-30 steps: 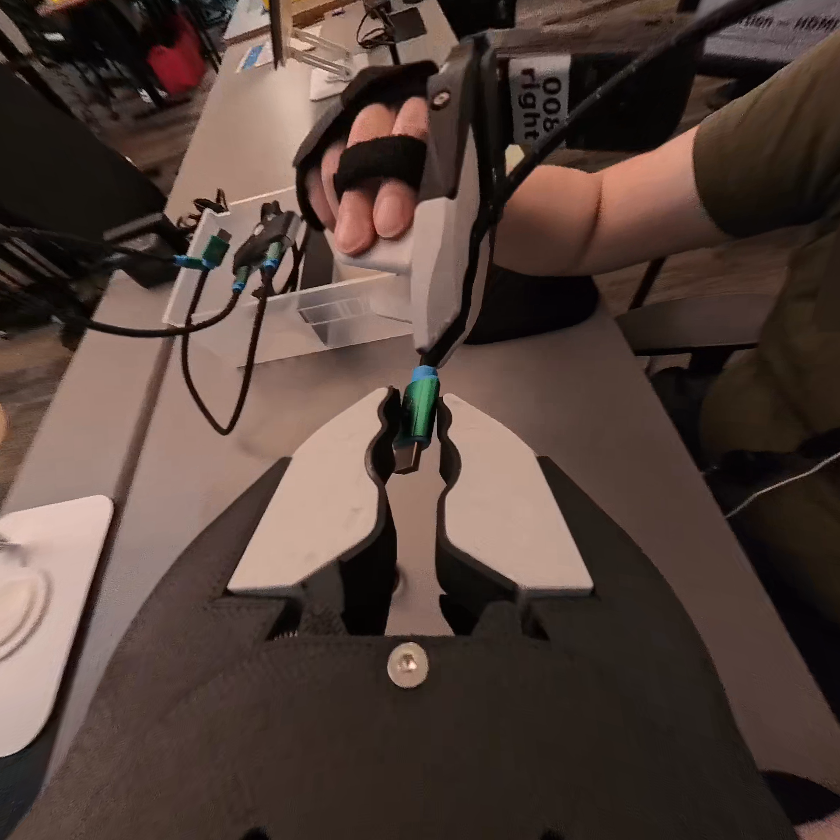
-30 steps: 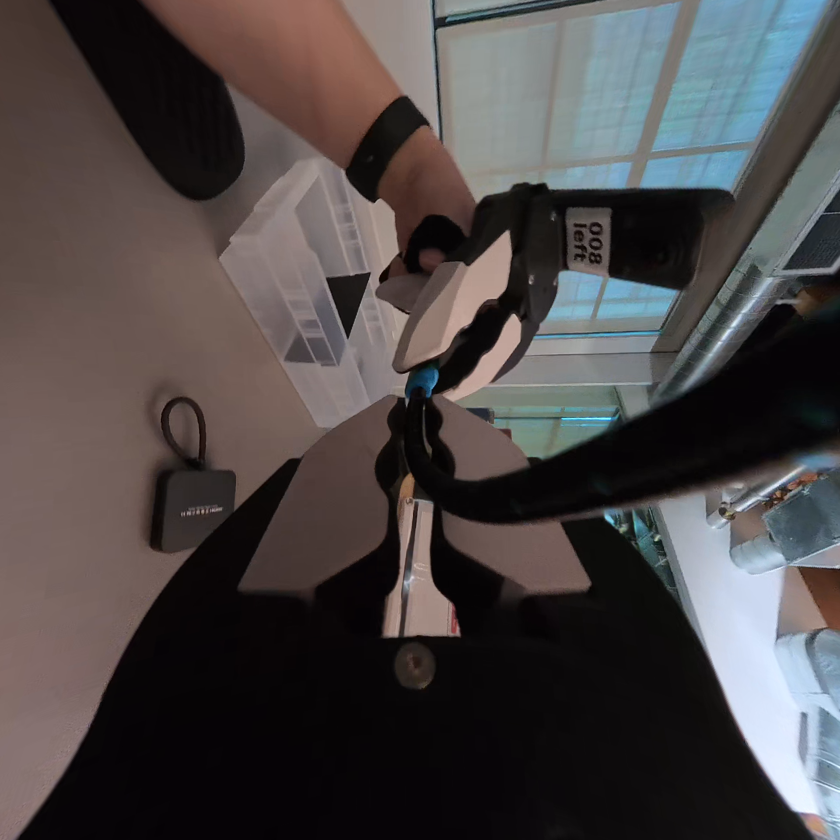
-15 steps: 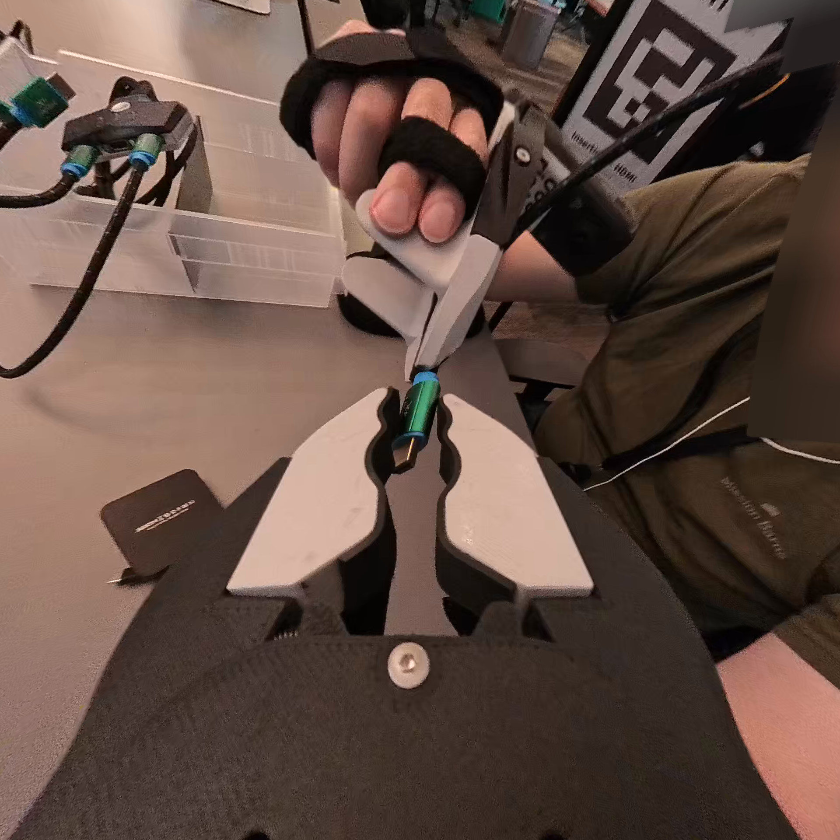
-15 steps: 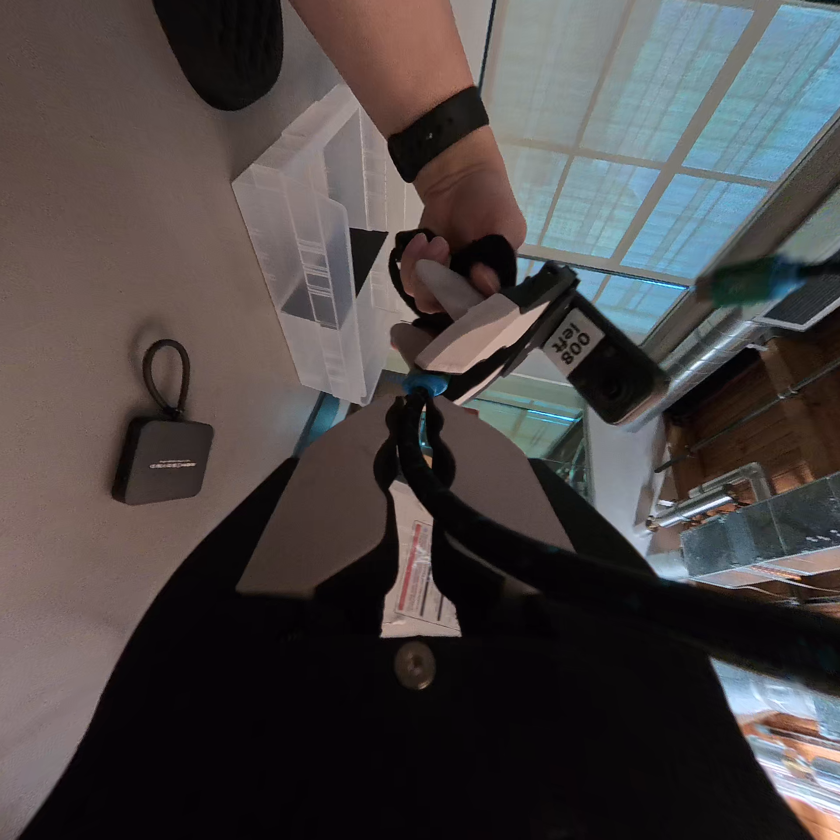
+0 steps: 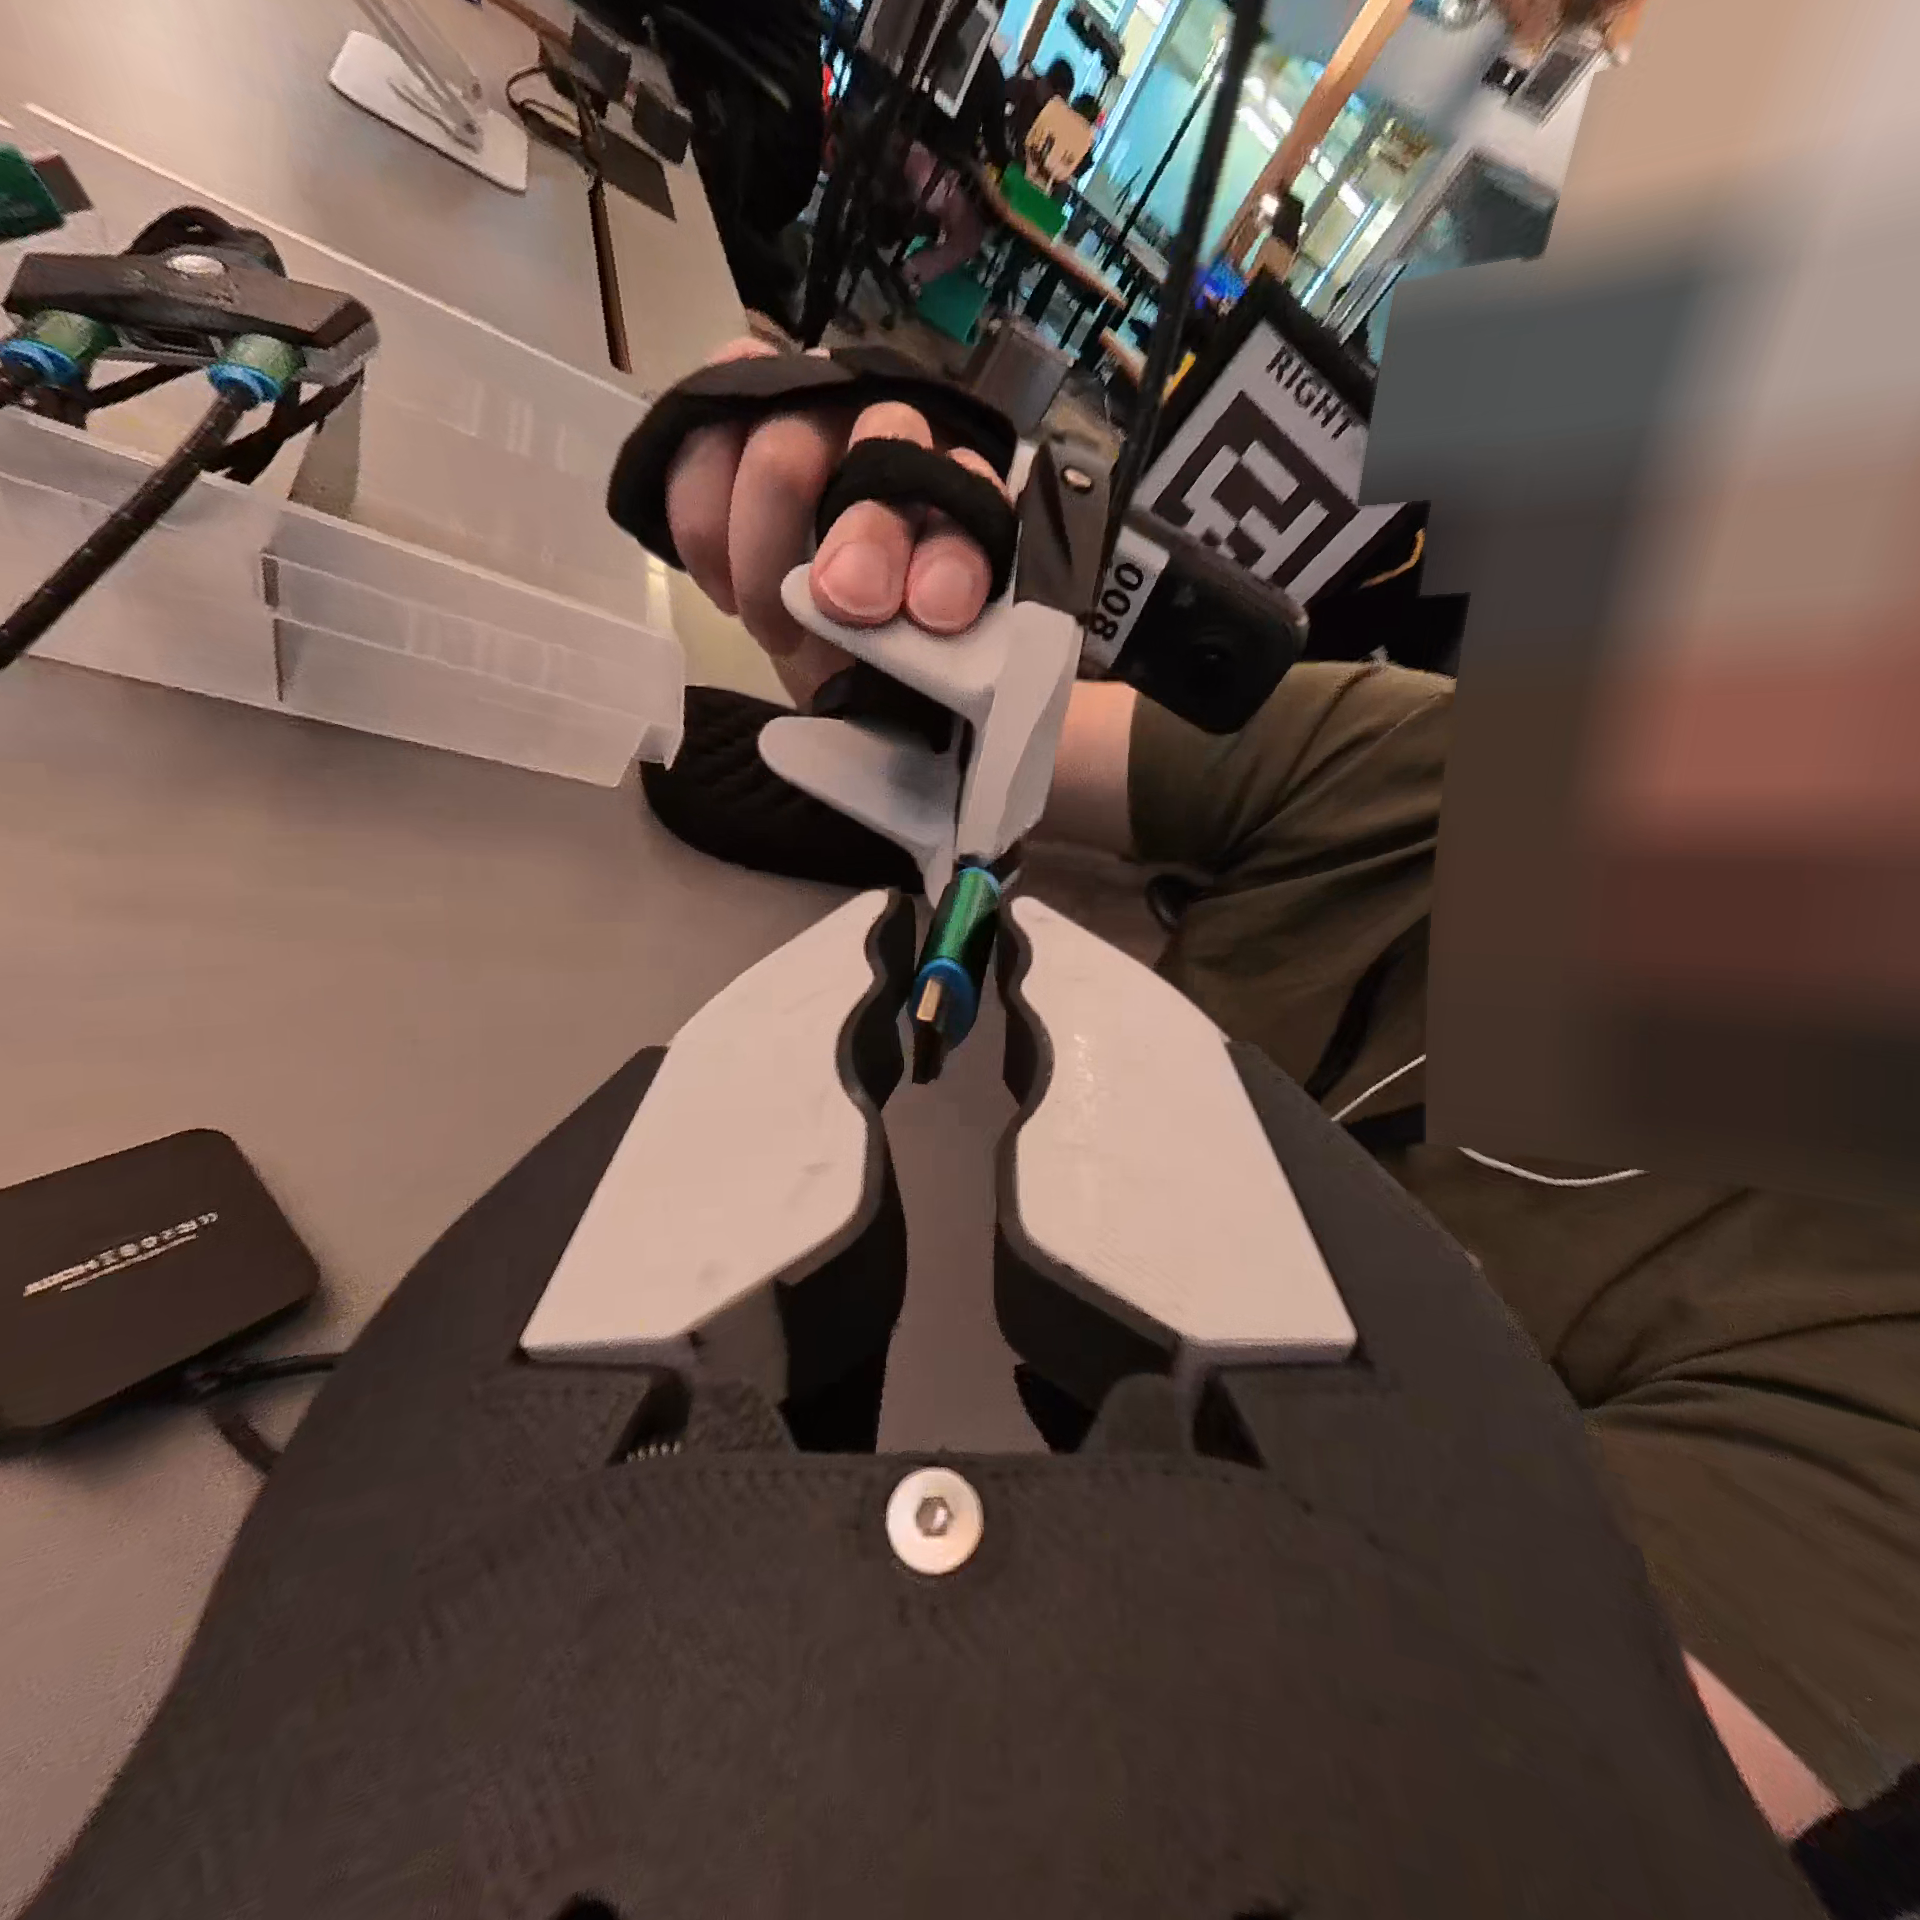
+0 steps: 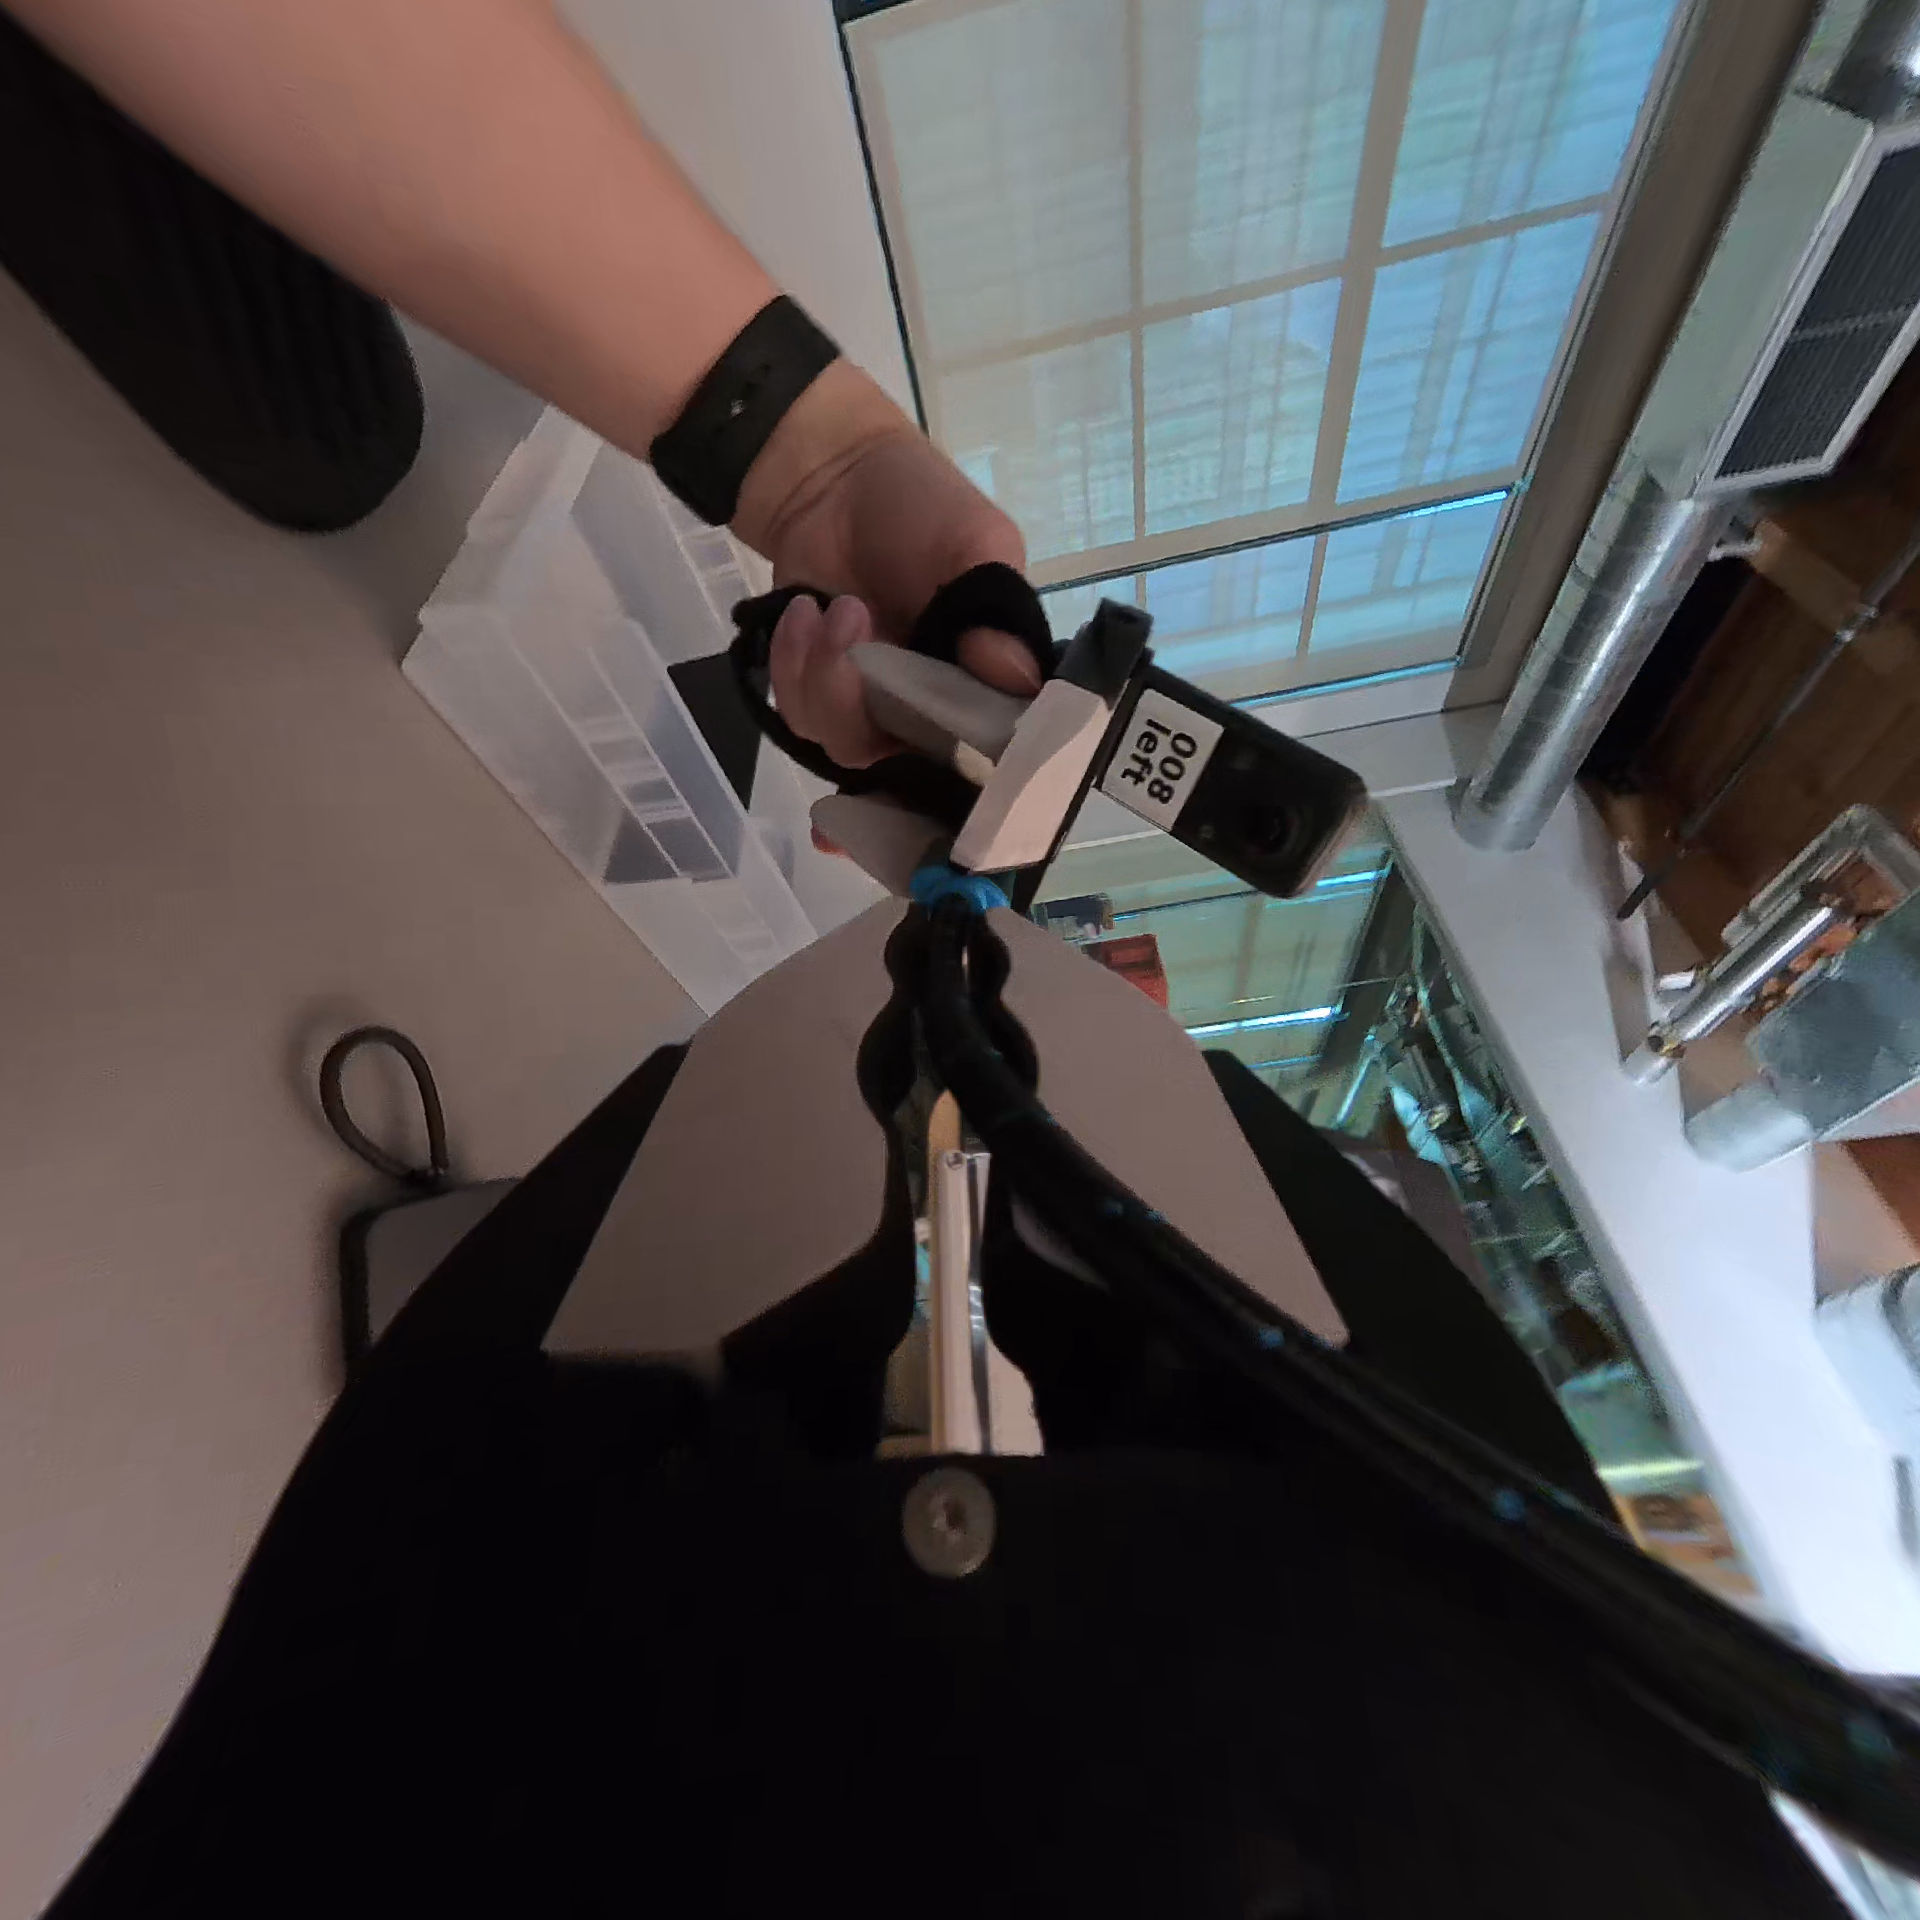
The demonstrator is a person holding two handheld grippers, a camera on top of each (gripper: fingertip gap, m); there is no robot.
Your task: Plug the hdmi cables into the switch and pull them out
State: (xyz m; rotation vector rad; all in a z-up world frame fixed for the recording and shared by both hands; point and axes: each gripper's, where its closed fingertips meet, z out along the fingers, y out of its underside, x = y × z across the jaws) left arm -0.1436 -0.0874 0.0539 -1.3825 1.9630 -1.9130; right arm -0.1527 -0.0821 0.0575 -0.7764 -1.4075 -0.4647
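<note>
Both hand-held grippers are meeting tip to tip above the grey table (image 5: 312,935). The left gripper (image 5: 943,935), with pale grey fingers on a black body, is closing around a green metal HDMI plug with blue rings (image 5: 958,951); its gold connector end is pointing back toward the camera, and the wavy pads look to be touching the plug's sides. The right gripper (image 6: 943,930) is clenching the black braided cable (image 6: 1039,1122) just behind the plug's blue collar (image 6: 940,885), so both tools are gripping the same lead. A flat black rectangular switch box (image 5: 135,1262) is lying on the table to the left, unplugged, well apart from the plug. Farther back, a clear plastic organiser tray (image 5: 416,613) is carrying a black adapter (image 5: 187,301) with two more green plugs seated in it.
</note>
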